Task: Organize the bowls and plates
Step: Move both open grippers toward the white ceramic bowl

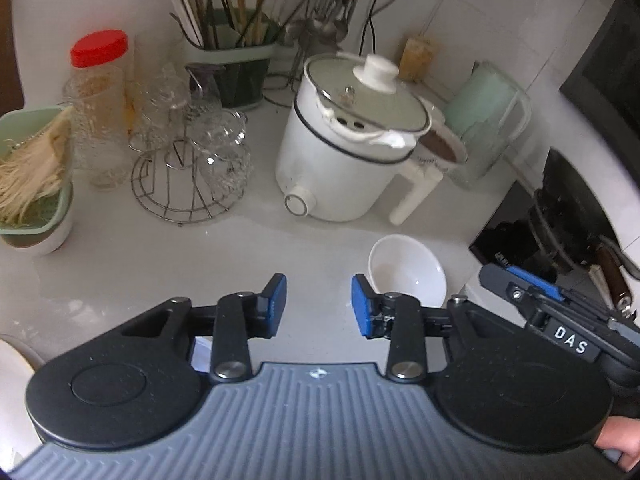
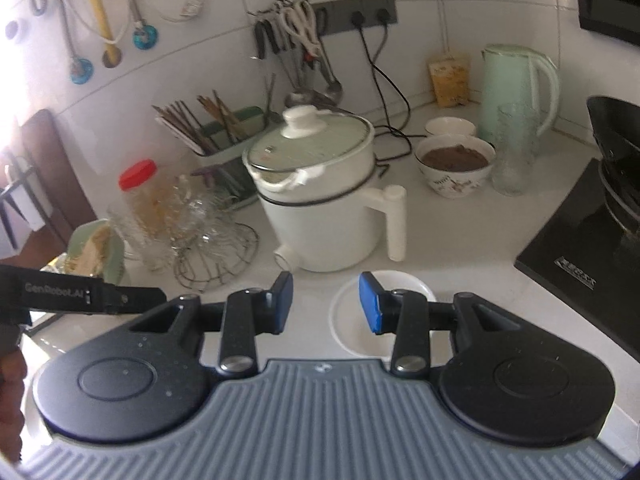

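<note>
Both tools are released and grasp nothing. The left tool is over the desk, with the bowl just to its right. The right tool is above the bowl, near the pot.

An empty white bowl sits upright on the counter.

The left gripper hangs level with its blue-padded fingers spread wide, nothing between them. The right gripper is level too, fingers equally parted and empty. It sits just off the left gripper's right side.
</note>
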`<state>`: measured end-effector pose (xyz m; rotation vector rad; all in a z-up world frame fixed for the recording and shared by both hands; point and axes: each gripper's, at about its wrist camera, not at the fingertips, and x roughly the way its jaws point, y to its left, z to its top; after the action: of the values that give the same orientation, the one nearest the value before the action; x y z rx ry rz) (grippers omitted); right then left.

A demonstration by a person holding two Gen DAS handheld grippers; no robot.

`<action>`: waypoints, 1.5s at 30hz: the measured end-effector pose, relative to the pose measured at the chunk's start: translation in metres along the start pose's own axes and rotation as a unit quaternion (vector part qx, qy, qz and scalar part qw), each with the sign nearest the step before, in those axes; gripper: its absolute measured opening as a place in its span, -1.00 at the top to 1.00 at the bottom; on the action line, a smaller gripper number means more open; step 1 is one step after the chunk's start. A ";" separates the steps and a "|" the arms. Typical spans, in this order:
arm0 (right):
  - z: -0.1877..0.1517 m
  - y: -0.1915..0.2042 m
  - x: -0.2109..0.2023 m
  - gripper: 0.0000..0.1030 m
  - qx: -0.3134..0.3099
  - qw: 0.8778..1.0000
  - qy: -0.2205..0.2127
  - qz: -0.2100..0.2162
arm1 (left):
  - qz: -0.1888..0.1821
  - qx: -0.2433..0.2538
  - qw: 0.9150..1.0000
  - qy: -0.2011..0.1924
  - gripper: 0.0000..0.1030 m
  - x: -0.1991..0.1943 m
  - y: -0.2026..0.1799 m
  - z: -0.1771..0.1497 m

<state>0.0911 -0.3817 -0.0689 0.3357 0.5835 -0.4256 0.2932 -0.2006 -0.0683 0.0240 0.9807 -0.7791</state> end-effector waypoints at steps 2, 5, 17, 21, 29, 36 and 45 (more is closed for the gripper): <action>-0.001 -0.008 0.004 0.22 0.005 1.000 0.004 -0.001 | 0.003 0.005 1.000 0.007 0.03 0.011 -0.005 0.002; 0.001 -0.021 0.008 0.22 0.010 1.000 0.008 0.001 | -0.006 -0.002 1.000 0.019 0.02 0.024 -0.013 0.008; 0.012 -0.070 0.049 -0.14 0.041 0.998 0.045 -0.016 | 0.023 0.022 0.999 0.043 -0.09 0.080 -0.052 0.026; 0.011 -0.085 0.064 -0.25 0.061 0.996 0.059 -0.009 | 0.023 0.020 0.998 0.060 -0.10 0.102 -0.057 0.027; 0.005 -0.104 0.102 -0.24 0.062 0.994 0.085 -0.005 | 0.016 -0.001 0.995 0.095 -0.09 0.151 -0.066 0.021; -0.008 -0.121 0.122 -0.17 0.093 0.988 0.121 -0.005 | 0.014 -0.007 0.992 0.123 -0.09 0.182 -0.073 0.021; -0.022 -0.134 0.141 0.10 0.156 0.976 0.151 -0.002 | 0.026 0.009 0.990 0.141 -0.05 0.200 -0.074 0.022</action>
<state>0.1237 -0.5287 -0.1947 0.7079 0.8157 -0.4738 0.3278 -0.3790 -0.1826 0.1782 1.2362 -0.7482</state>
